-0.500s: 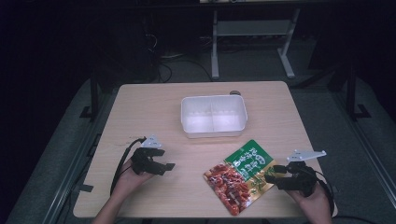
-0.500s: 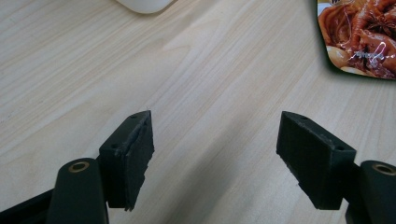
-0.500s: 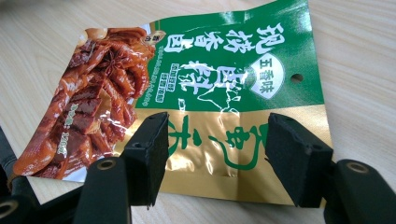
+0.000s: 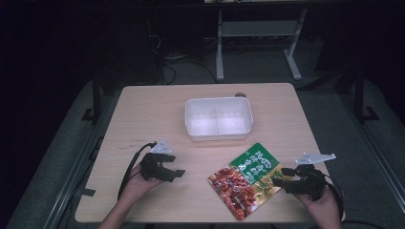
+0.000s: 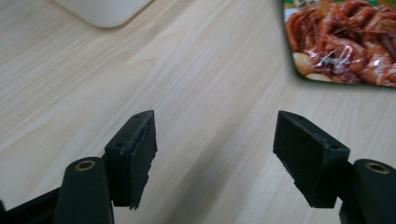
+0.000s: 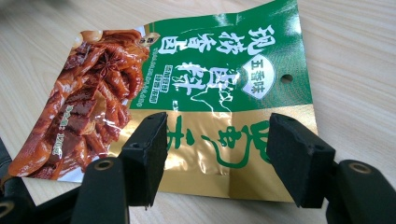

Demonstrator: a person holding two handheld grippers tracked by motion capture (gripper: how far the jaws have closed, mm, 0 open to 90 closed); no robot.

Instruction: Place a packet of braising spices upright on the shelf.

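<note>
Here, left to right. Left gripper (image 4: 173, 168): jaws wide apart, nothing between them, low over bare table (image 4: 143, 109), aimed right toward snack pouch (image 4: 246, 179); hand beneath, forearm entering from bottom edge. White tray (image 4: 218, 134): centre of table, beyond pouch, apparently empty. Snack pouch: flat on table near front edge, not yet lifted. Right gripper (image 4: 282, 176): jaws spread, level, straddling pouch's gold end, pads not pressing. Judged progress: early; grasp pending, probable transfer to tray remaining.
</note>
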